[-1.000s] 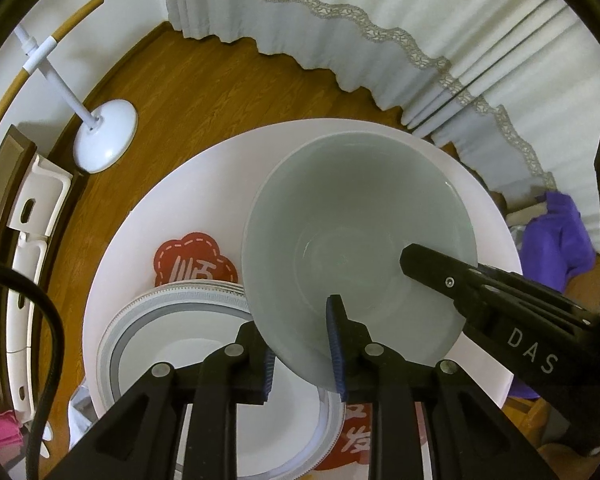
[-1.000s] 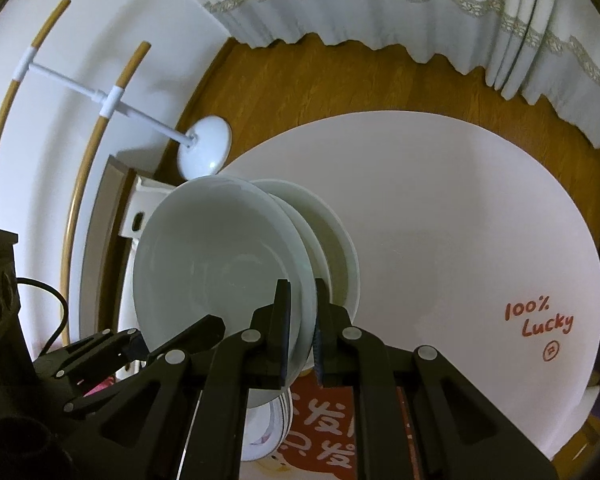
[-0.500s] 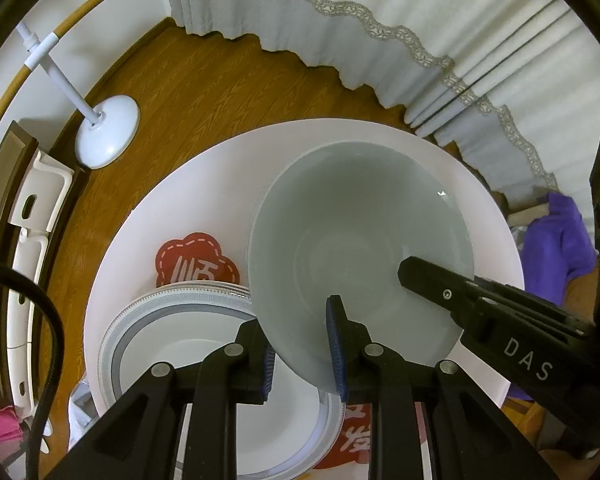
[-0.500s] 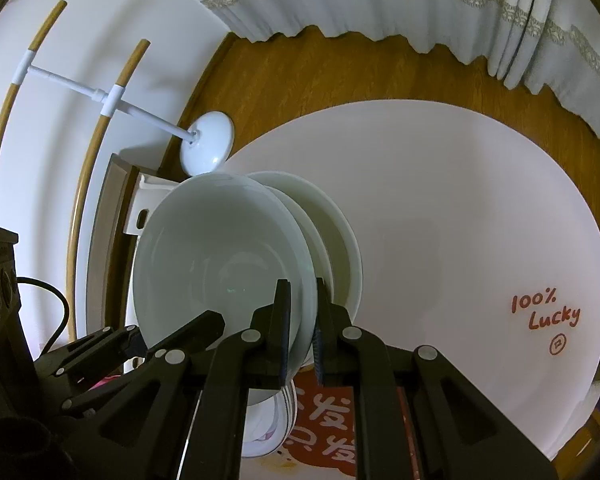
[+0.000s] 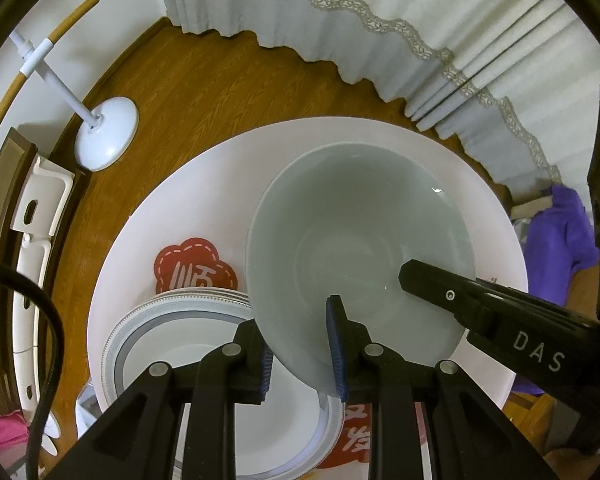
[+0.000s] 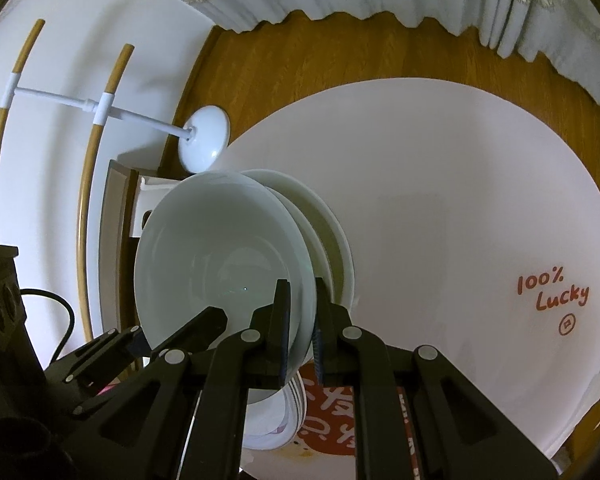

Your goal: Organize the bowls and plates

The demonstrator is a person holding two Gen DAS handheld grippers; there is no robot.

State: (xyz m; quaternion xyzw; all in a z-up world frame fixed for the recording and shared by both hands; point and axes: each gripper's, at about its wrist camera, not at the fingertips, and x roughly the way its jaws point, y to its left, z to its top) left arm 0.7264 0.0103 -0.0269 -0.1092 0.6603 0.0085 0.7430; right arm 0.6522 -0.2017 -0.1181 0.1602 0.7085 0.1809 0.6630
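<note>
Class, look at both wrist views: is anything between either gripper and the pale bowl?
Nothing visible. The left gripper and the right gripper each already pinch the rim of the pale bowl.

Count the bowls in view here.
2: a pale bowl gripped at its rim by the left gripper and right gripper, and a cream bowl right behind it; others may be nested unseen.
</note>
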